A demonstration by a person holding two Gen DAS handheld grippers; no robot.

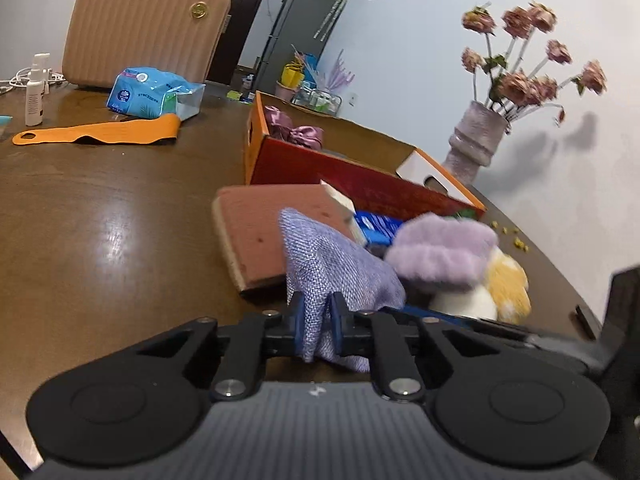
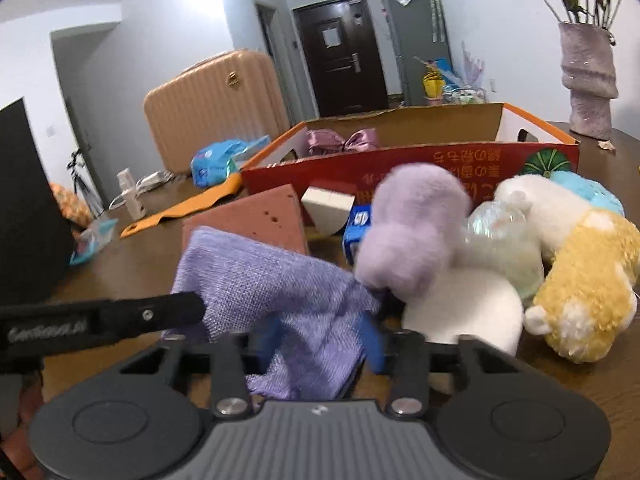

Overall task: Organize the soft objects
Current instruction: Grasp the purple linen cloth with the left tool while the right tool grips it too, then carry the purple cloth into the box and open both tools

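A purple knitted cloth (image 1: pixel 340 268) (image 2: pixel 272 280) lies bunched on the brown table in front of an open red and orange cardboard box (image 1: pixel 360 184) (image 2: pixel 400 160). My left gripper (image 1: pixel 317 316) is shut on its near left corner, blue pads pressed into the fabric. My right gripper (image 2: pixel 320 340) grips the cloth's near right edge, with fabric bunched between its blue pads. Beside the cloth lie a fluffy lilac piece (image 1: pixel 444 248) (image 2: pixel 412 232), a yellow and white plush toy (image 2: pixel 584 280) and a pink sponge (image 1: pixel 260 228) (image 2: pixel 256 220). Pink satin scrunchies (image 2: pixel 344 140) rest inside the box.
A beige suitcase (image 1: pixel 144 28), a blue wipes pack (image 1: pixel 152 94), an orange strip (image 1: pixel 96 134) and a white spray bottle (image 1: pixel 36 88) stand at the table's far side. A vase of dried flowers (image 1: pixel 476 140) is behind the box. A small blue carton (image 2: pixel 358 228) and a white block (image 2: pixel 328 208) lie against the box.
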